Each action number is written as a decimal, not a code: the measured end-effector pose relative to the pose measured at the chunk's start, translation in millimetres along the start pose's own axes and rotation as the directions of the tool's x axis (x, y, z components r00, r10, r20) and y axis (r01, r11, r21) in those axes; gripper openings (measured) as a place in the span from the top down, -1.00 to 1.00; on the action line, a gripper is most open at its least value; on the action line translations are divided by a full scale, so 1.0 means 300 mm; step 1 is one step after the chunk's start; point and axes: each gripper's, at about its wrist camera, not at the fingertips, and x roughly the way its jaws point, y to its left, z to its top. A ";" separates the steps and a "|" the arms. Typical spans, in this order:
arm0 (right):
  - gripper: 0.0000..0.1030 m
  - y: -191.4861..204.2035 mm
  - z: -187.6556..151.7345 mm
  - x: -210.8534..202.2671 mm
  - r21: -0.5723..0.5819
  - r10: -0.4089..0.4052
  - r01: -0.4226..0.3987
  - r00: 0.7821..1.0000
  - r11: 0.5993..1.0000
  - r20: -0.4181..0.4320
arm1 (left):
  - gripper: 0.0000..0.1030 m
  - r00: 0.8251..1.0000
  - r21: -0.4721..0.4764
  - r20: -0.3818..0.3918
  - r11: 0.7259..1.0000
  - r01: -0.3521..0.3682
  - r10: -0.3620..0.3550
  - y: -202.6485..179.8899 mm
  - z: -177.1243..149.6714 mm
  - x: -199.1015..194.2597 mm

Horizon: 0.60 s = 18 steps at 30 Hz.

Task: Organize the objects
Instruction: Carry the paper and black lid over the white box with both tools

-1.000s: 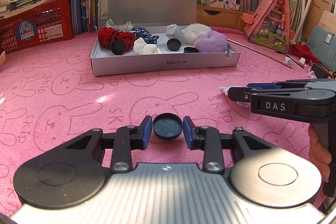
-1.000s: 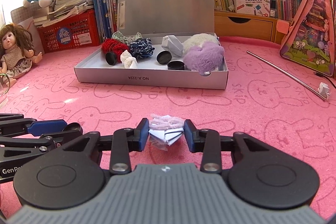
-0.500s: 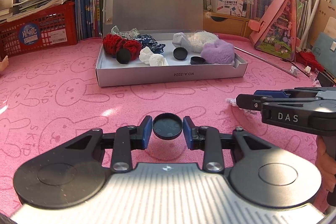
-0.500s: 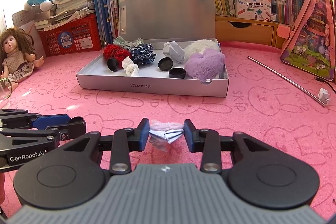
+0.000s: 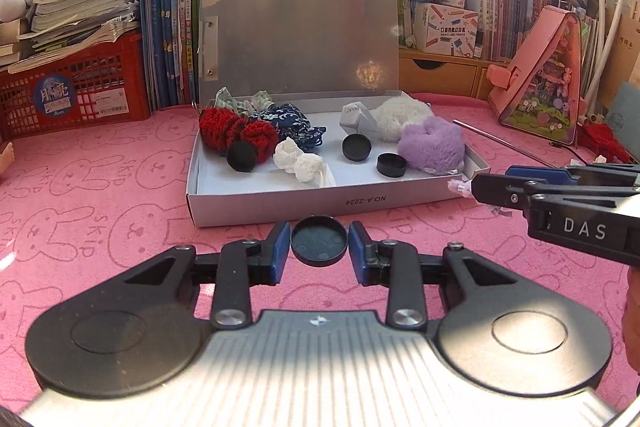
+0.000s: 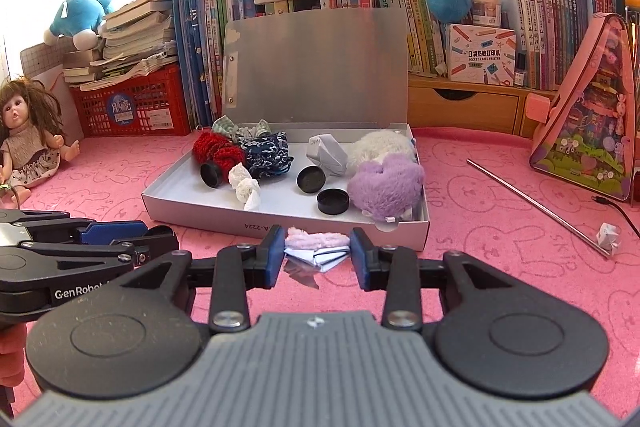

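My left gripper (image 5: 319,251) is shut on a black round cap (image 5: 318,240) and holds it above the pink mat, just in front of the open grey box (image 5: 320,205). My right gripper (image 6: 318,253) is shut on a folded white paper piece with pink fluff (image 6: 318,247), near the box's front wall (image 6: 280,223). The box holds red (image 5: 236,131), blue (image 5: 288,121), white and purple (image 5: 434,147) fluffy items, a crumpled white piece (image 5: 300,161) and three black caps (image 5: 356,148). Each gripper shows at the edge of the other's view.
A red crate (image 5: 76,91) with stacked books stands at the back left, with a doll (image 6: 28,139) beside it. Shelved books and plush toys line the back. A pink triangular toy house (image 6: 592,131), a metal rod (image 6: 536,207) and a small paper scrap (image 6: 608,233) lie to the right.
Both grippers have risen and moved forward toward the box, each still holding its item. The box now looks closer in both views.
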 end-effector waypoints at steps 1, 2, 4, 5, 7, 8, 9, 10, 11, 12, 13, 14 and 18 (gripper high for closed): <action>0.21 0.000 0.011 0.003 -0.003 -0.003 0.003 1.000 1.000 0.004 | 0.27 1.000 0.002 0.002 1.000 -0.003 0.003 0.003 0.009 0.005; 0.21 0.000 0.020 0.006 -0.004 -0.007 0.007 1.000 1.000 0.008 | 0.27 1.000 0.002 0.005 1.000 -0.006 0.006 0.008 0.019 0.011; 0.21 -0.002 0.036 0.012 -0.005 -0.013 0.013 1.000 1.000 0.015 | 0.27 1.000 0.000 0.008 1.000 -0.009 0.009 0.017 0.034 0.022; 0.21 -0.002 0.044 0.015 -0.004 -0.014 0.014 1.000 1.000 0.018 | 0.27 1.000 -0.003 0.010 1.000 -0.014 0.014 0.024 0.043 0.029; 0.21 -0.003 0.063 0.023 -0.002 -0.019 0.019 1.000 1.000 0.022 | 0.27 1.000 -0.007 0.011 1.000 -0.021 0.021 0.037 0.058 0.041; 0.21 -0.003 0.071 0.028 -0.001 -0.021 0.021 1.000 1.000 0.022 | 0.27 1.000 -0.012 0.013 1.000 -0.024 0.024 0.045 0.066 0.047; 0.21 -0.004 0.078 0.031 0.001 -0.022 0.022 1.000 1.000 0.022 | 0.27 1.000 -0.016 0.014 1.000 -0.027 0.027 0.051 0.071 0.052; 0.21 -0.006 0.085 0.035 0.005 -0.023 0.023 0.999 1.000 0.023 | 0.27 0.999 -0.020 0.017 0.999 -0.031 0.031 0.058 0.079 0.057; 0.21 -0.008 0.092 0.041 0.008 -0.023 0.023 0.999 1.000 0.022 | 0.27 0.999 -0.024 0.019 0.999 -0.035 0.035 0.066 0.086 0.062; 0.21 -0.009 0.097 0.046 0.010 -0.023 0.022 1.000 1.000 0.021 | 0.27 0.999 -0.029 0.019 0.999 -0.038 0.039 0.073 0.092 0.068; 0.21 -0.009 0.103 0.051 0.012 -0.022 0.022 1.000 1.000 0.020 | 0.27 0.999 -0.032 0.019 0.999 -0.040 0.040 0.080 0.099 0.074; 0.21 -0.010 0.108 0.056 0.011 -0.021 0.020 1.000 1.000 0.018 | 0.27 0.999 -0.033 0.019 0.999 -0.042 0.042 0.086 0.105 0.080; 0.21 -0.012 0.121 0.077 0.013 -0.023 0.023 1.000 1.000 0.012 | 0.27 0.999 -0.036 0.018 0.998 -0.051 0.052 0.100 0.124 0.104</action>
